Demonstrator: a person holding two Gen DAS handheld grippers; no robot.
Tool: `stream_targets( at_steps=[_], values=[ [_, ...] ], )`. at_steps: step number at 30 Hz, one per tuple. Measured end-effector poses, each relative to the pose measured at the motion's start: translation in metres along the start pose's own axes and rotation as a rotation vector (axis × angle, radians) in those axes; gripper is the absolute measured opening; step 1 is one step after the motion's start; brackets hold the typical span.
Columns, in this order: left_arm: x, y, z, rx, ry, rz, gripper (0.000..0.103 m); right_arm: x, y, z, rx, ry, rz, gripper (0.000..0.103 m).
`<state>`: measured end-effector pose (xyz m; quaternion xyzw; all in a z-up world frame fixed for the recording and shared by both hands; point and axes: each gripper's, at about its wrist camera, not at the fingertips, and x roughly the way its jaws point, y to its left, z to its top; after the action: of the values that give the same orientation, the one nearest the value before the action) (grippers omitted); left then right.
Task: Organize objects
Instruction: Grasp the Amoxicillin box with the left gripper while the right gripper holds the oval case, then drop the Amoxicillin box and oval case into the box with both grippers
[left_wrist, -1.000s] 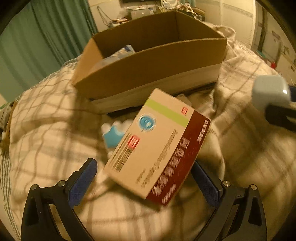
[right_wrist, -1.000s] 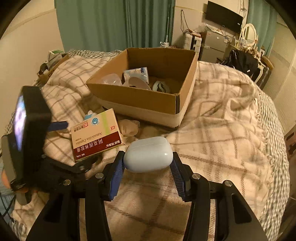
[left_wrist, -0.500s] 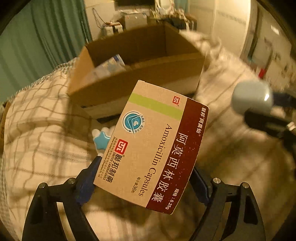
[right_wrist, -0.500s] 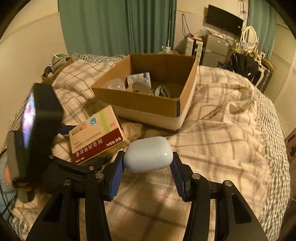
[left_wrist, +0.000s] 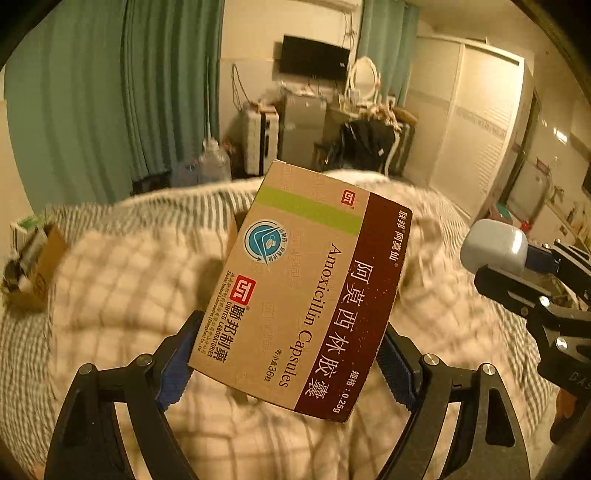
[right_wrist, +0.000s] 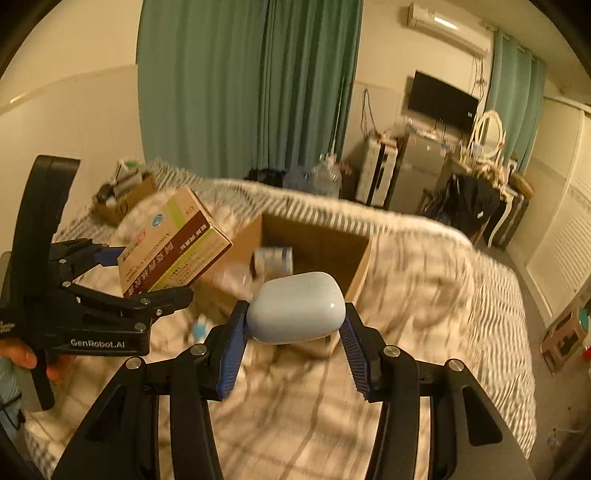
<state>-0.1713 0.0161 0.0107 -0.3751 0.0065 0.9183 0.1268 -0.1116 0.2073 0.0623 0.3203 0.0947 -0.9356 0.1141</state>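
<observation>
On my left side, the left gripper (left_wrist: 288, 354) has its jaws clamped on the amoxicillin box (left_wrist: 306, 291), pads on the two long edges near the lower end, so the printed face points up at the cam. It's held up off the bed (left_wrist: 122, 280), tilted, w/ the far end raised; I'd guess that's to clear the near wall of the cardboard box (right_wrist: 314, 236) before dropping it in. From the right wrist cam the med box sits above and just left of that carton's left corner.

Centre: the carton is open-topped on the plaid blanket, w/ a few items already inside, blurred, can't ID them.

Right: the right gripper (right_wrist: 295, 332) has jaws shut tight on the earbud case (right_wrist: 297, 306), gripped across its width, level, in front of the carton's near wall. Probably next in line for the same carton. Both loads airborne, neither released yet.
</observation>
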Motion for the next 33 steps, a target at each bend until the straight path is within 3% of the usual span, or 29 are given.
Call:
stream_targets(
  at_steps=[3, 10, 16, 20, 27, 30, 33],
  values=[
    [0.01, 0.012, 0.026, -0.045, -0.007, -0.024, 0.088, 0.009, -0.004, 0.027, -0.007, -0.029, -0.02, 0.048],
    [0.075, 0.025, 0.061, -0.049, 0.031, 0.019, 0.088, 0.076, -0.012, 0.066, -0.004, -0.004, -0.037, 0.048],
    [0.143, 0.026, 0.049, -0.026, 0.1, 0.038, 0.088, 0.163, -0.03, 0.064, 0.041, 0.084, -0.041, 0.048],
    [0.172, 0.024, 0.043, -0.012, 0.119, 0.039, 0.088, 0.196, -0.041, 0.049, 0.051, 0.148, -0.024, 0.048],
    [0.163, 0.02, 0.042, -0.036, 0.108, 0.0, 0.09, 0.184, -0.056, 0.04, 0.112, 0.118, 0.0, 0.051],
    [0.133, 0.017, 0.049, -0.006, 0.074, 0.042, 0.098, 0.154, -0.055, 0.051, 0.114, 0.049, -0.042, 0.072],
    [0.09, 0.02, 0.058, 0.008, 0.005, 0.075, 0.099, 0.112, -0.048, 0.065, 0.1, -0.009, -0.045, 0.075]
  ],
)
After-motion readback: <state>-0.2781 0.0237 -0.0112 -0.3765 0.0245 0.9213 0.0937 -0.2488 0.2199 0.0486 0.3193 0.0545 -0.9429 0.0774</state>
